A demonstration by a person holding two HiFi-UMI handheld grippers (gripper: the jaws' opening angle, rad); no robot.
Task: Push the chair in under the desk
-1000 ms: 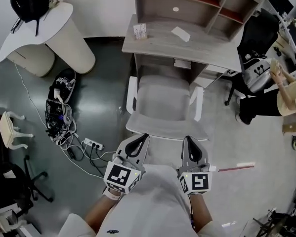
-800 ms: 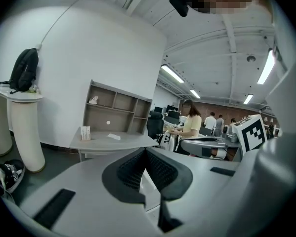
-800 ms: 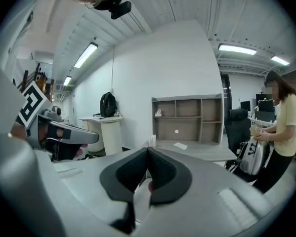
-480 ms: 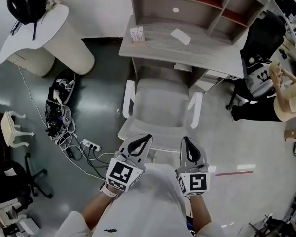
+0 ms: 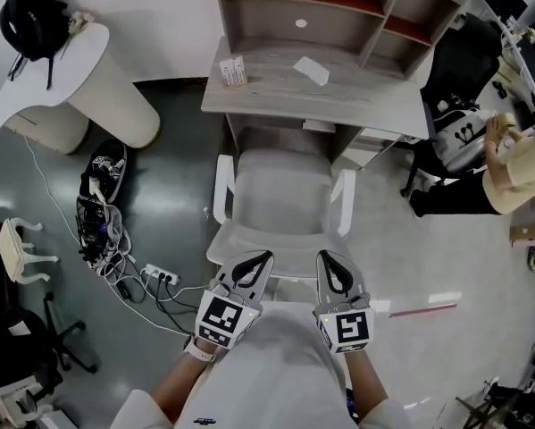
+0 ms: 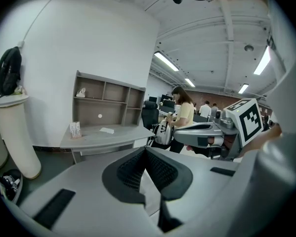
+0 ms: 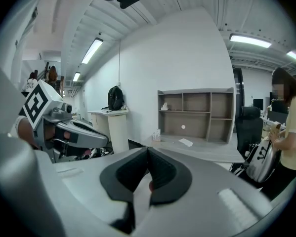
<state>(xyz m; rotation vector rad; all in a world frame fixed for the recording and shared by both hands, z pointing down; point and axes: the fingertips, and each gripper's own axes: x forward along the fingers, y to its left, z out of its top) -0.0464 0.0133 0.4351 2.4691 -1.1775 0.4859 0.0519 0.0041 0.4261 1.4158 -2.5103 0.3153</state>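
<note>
Your closed, empty left gripper [image 5: 263,258] and right gripper [image 5: 324,256] meet the chair back [image 5: 280,239]; next, push straight under the desk [image 5: 338,92] above.

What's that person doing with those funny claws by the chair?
A person holds a claw in each hand. The left claw and the right claw are both shut, with their tips at the backrest of the white chair with armrests. The chair faces the grey wooden desk. Its seat front is at the desk's edge, and most of it is not yet under.
</note>
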